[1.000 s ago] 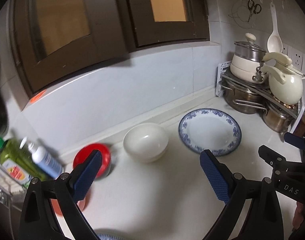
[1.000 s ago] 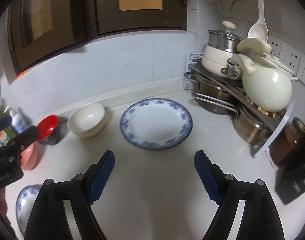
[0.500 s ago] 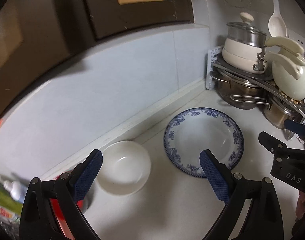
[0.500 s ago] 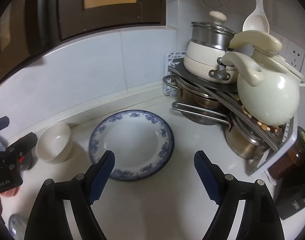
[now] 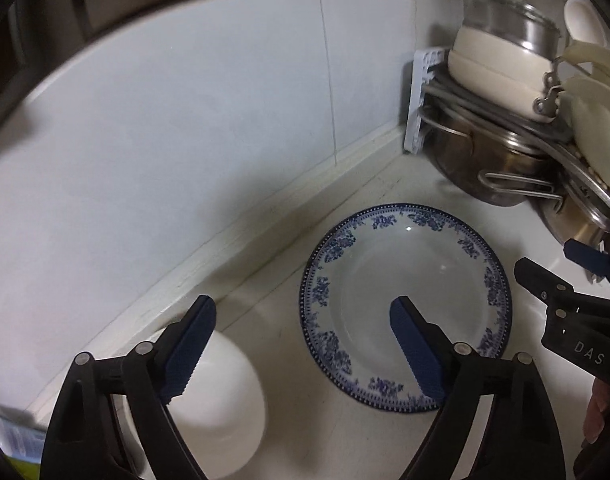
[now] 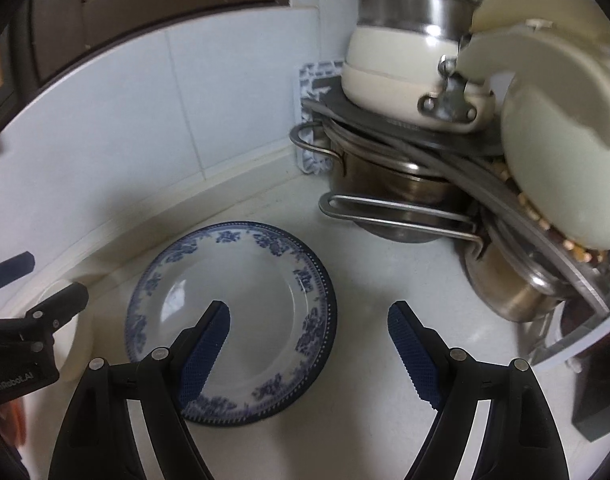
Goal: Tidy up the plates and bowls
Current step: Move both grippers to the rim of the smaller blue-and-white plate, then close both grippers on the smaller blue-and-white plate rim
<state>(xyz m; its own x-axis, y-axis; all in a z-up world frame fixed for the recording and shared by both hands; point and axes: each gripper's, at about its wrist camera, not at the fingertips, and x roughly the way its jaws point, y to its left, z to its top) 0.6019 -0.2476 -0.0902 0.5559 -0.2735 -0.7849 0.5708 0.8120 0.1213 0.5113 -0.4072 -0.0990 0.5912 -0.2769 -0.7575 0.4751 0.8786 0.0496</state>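
A blue-patterned white plate lies flat on the white counter; it also shows in the right wrist view. A white bowl stands to its left by the wall; only its rim shows in the right wrist view. My left gripper is open and empty, its jaws straddling the plate's left rim from above. My right gripper is open and empty, its jaws straddling the plate's right rim.
A corner rack with steel pots, a cream pot and a cream kettle stands right of the plate. The tiled wall runs behind. A dark box sits at the right edge.
Both grippers moved forward and down toward the plate, which now looms larger. The red bowl and bottles have left the left view. Both grippers stayed open.
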